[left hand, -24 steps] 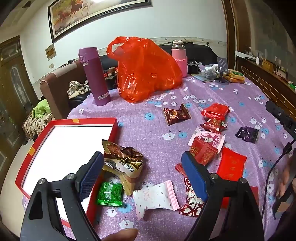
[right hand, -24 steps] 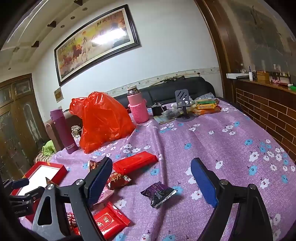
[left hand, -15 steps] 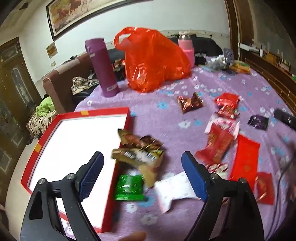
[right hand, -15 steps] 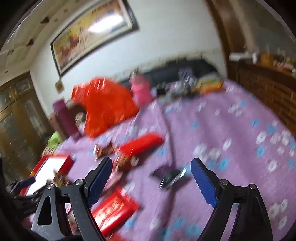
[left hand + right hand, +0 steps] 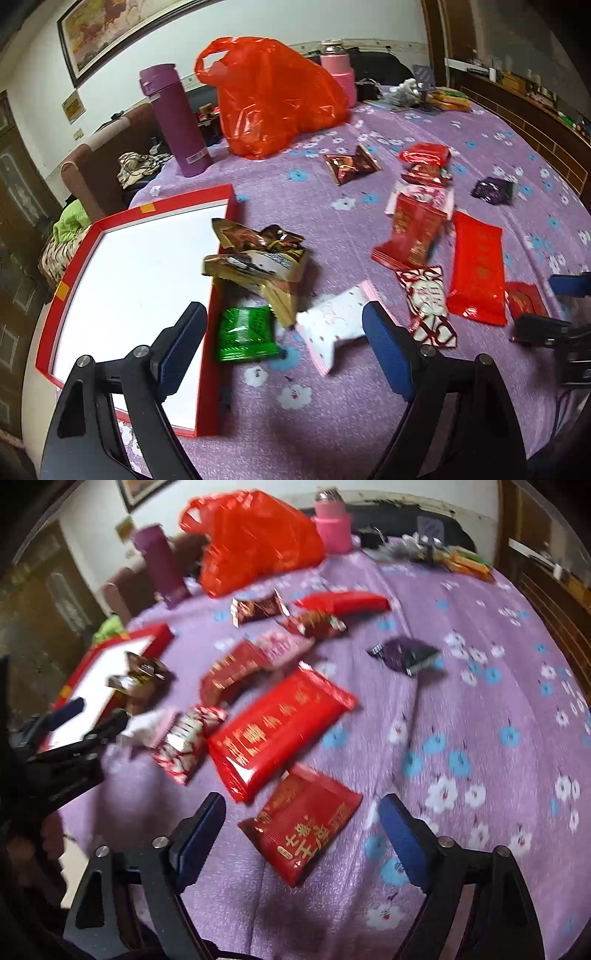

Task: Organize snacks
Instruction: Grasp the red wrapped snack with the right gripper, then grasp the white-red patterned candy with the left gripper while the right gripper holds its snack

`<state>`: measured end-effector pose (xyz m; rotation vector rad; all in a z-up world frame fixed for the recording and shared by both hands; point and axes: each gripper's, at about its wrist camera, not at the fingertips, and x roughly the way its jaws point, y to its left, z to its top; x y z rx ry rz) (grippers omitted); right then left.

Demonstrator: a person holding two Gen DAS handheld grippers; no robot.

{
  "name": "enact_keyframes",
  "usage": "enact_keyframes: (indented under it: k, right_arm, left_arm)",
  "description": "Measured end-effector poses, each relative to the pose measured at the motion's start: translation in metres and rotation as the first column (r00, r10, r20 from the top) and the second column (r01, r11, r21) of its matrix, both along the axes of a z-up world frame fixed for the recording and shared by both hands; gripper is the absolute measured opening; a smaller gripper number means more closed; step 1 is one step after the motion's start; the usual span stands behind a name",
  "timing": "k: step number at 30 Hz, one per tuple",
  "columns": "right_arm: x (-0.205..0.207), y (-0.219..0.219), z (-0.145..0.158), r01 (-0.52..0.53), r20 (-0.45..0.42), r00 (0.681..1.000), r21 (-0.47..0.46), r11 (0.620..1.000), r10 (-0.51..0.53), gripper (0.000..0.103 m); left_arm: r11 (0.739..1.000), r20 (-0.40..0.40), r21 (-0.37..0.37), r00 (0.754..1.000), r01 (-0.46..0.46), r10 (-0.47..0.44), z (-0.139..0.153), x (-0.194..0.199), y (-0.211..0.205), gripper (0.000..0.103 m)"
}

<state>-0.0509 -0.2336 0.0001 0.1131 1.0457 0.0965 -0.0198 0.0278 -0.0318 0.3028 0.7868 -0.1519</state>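
Note:
Several snack packets lie scattered on the purple flowered tablecloth [image 5: 332,424]. My left gripper [image 5: 282,349] is open and empty, hovering above a green packet [image 5: 245,334] and a white-pink packet [image 5: 334,325]. A red box with a white inside [image 5: 218,310] lies to its left, with brown packets [image 5: 258,254] at its rim. My right gripper [image 5: 301,840] is open and empty above a small red packet [image 5: 303,821]. A long red packet [image 5: 280,725] and a red-white candy packet [image 5: 184,740] lie beyond it.
A red plastic bag [image 5: 273,96], a purple flask [image 5: 173,118] and a pink flask [image 5: 338,74] stand at the far side. A dark purple packet [image 5: 406,655] lies to the right. The left gripper shows at the left of the right wrist view [image 5: 74,723].
Both grippers have tilted down toward the table and moved closer to the packets. Both stay open and empty.

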Motion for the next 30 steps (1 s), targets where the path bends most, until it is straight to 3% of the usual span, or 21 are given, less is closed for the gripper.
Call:
enact_keyframes:
  k: [2,6,8,13,19,24,30]
  right_arm:
    - [0.003,0.003,-0.004,0.001,-0.024,1.0,-0.007,1.0,-0.001,0.074]
    - [0.008,0.005,-0.011,0.009,-0.015,1.0,-0.07,0.998,-0.01,0.069]
    - [0.009,0.005,-0.01,0.003,-0.008,1.0,-0.105,0.994,-0.004,0.054]
    - [0.013,-0.016,-0.01,0.001,-0.016,1.0,-0.125,0.992,-0.003,0.045]
    - [0.012,-0.034,-0.009,0.015,-0.019,1.0,-0.136,0.991,-0.017,0.045]
    - [0.012,-0.034,-0.01,0.003,-0.012,1.0,-0.133,0.991,-0.004,0.047]
    - [0.008,-0.036,-0.01,-0.016,-0.026,1.0,-0.131,0.991,0.012,0.053]
  left_arm:
    - [1.0,0.004,0.002,1.0,0.011,-0.011,0.003,-0.002,-0.003,0.087]
    - [0.998,0.001,-0.008,0.998,0.059,-0.059,0.007,-0.005,-0.014,0.087]
    - [0.995,-0.012,-0.012,0.995,0.095,-0.095,0.007,-0.005,-0.023,0.087]
    - [0.983,-0.077,-0.001,0.98,0.186,-0.185,-0.001,0.002,-0.051,0.086]
    - [0.969,-0.176,0.003,0.954,0.248,-0.243,-0.018,0.012,-0.07,0.086]
    - [0.961,-0.21,0.017,0.941,0.275,-0.265,-0.03,0.017,-0.076,0.087]
    - [0.951,-0.228,-0.064,0.923,0.304,-0.311,-0.028,0.02,-0.067,0.06]
